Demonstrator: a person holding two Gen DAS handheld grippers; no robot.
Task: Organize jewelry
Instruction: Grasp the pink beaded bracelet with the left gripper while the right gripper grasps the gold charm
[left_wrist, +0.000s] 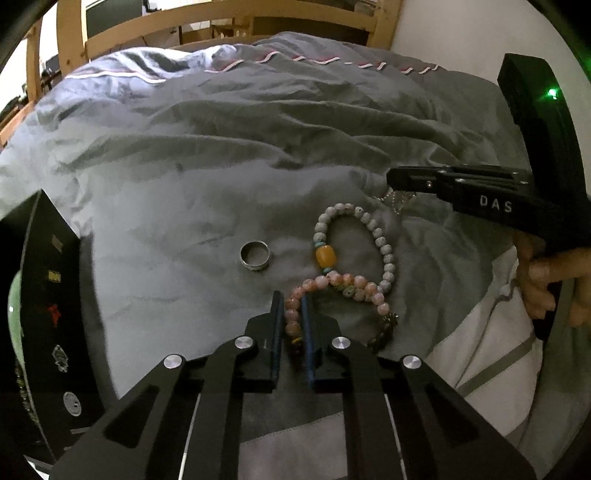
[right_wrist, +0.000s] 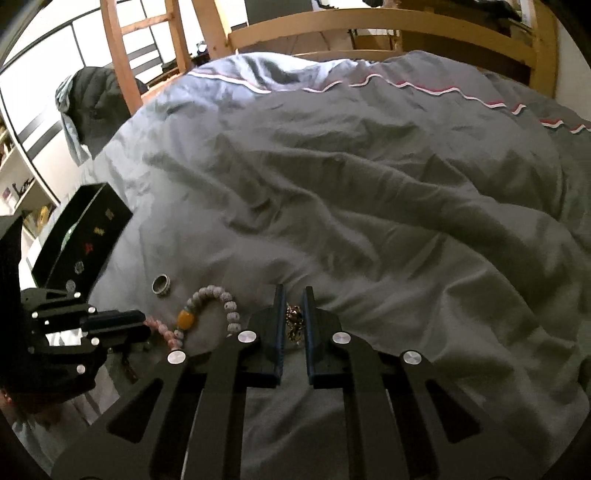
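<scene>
On the grey duvet (left_wrist: 184, 184) lie a silver ring (left_wrist: 254, 256), a pale bead bracelet (left_wrist: 382, 243) with an amber bead (left_wrist: 325, 256), and a pink bead bracelet (left_wrist: 347, 282). My left gripper (left_wrist: 291, 306) is shut on the pink bracelet's left end. My right gripper (right_wrist: 294, 299) is shut on a gold chain (right_wrist: 294, 326) lying on the duvet; it shows in the left wrist view (left_wrist: 400, 182) above the chain (left_wrist: 397, 201). The ring (right_wrist: 161, 284) and pale bracelet (right_wrist: 225, 308) show in the right wrist view.
A black jewelry box (right_wrist: 79, 236) with small emblems on its side stands open at the left; it also fills the left edge of the left wrist view (left_wrist: 44, 314). A wooden bed frame (right_wrist: 369, 26) runs along the back. A white pillow (left_wrist: 480, 350) lies at right.
</scene>
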